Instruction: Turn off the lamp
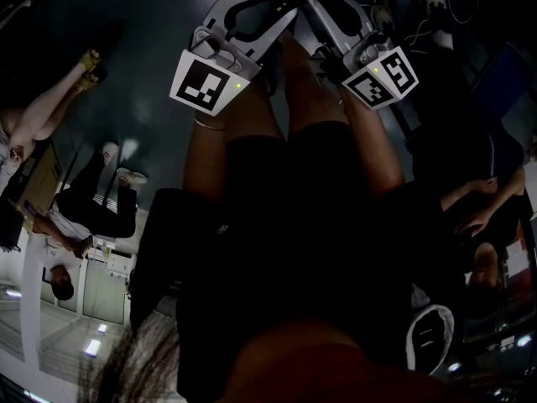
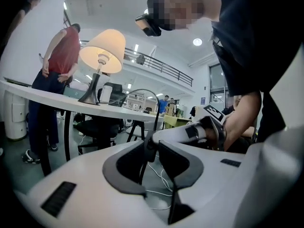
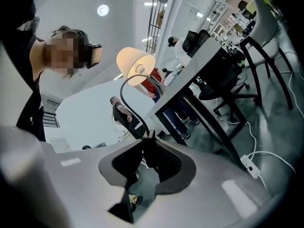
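Lamp [image 2: 102, 51] is lit, shade glowing. It stands on the white table [image 2: 47, 96], up at about 10 o'clock in my left gripper view and nearer 11 o'clock in the right gripper view, well away from both of my grippers.

My left gripper [image 2: 151, 145] has its jaws pulled in close on the thin black cord [image 2: 156, 103]. From the tips the cord loops up toward 12 o'clock and arcs over to the table. My right gripper [image 3: 148, 139] is clamped on the same cord, with a dark chunk of it wedged between the pads. I can't tell if that chunk is the switch. In the left gripper view the right gripper comes in from 3 o'clock and its tips meet mine.

Someone in a red top [image 2: 59, 56] stands behind the table at 9 o'clock. White cables [image 2: 159, 175] lie on the floor under my jaws.
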Available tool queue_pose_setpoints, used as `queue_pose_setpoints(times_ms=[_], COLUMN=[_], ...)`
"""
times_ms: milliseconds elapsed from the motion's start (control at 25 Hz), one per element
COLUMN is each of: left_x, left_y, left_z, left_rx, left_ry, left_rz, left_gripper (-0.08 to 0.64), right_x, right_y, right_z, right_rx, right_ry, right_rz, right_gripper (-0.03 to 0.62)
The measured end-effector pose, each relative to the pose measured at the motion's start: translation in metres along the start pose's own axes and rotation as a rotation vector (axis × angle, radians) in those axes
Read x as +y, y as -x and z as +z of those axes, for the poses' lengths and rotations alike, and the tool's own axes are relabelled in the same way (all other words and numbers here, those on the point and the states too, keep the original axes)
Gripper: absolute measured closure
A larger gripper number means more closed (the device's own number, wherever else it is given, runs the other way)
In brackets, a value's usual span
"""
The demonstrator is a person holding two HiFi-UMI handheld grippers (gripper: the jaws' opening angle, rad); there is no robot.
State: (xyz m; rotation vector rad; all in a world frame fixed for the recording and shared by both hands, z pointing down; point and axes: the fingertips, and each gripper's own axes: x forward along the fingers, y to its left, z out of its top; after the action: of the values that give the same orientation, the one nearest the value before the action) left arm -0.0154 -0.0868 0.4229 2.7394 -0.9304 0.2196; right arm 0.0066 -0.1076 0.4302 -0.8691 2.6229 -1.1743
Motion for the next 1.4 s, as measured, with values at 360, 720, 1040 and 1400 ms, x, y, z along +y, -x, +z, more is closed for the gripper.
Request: queue_pose_setpoints(times_ms=[360, 720, 1040, 1400], left_x=[0.006, 0.005, 0.001, -0.007], left_y=[-0.011, -0.021, -0.026, -0.026], left_z=[-0.025, -0.028, -0.031, -0.035], left_rx=[0.031, 0.031, 0.061, 0.106], left_ry=[0.011, 0.002, -0.027, -0.067], left_rz=[0.017, -0.002, -0.002, -0.019], left_gripper=[0.476, 0.476, 0.530, 0.535], right_x=[-0.001, 0.003, -0.005, -0.015], right_y=[0.008, 0.009, 0.014, 0.016], right_z=[0.013, 0.013, 0.013, 0.008], right_rx=[-0.051, -0.077, -0.121, -0.135], right_ry=[-0.061, -0.117, -0.195, -0.227], right_rz=[0.035, 0.063, 0.050, 0.017], right_gripper=[0.515, 0.515, 0.515, 0.514])
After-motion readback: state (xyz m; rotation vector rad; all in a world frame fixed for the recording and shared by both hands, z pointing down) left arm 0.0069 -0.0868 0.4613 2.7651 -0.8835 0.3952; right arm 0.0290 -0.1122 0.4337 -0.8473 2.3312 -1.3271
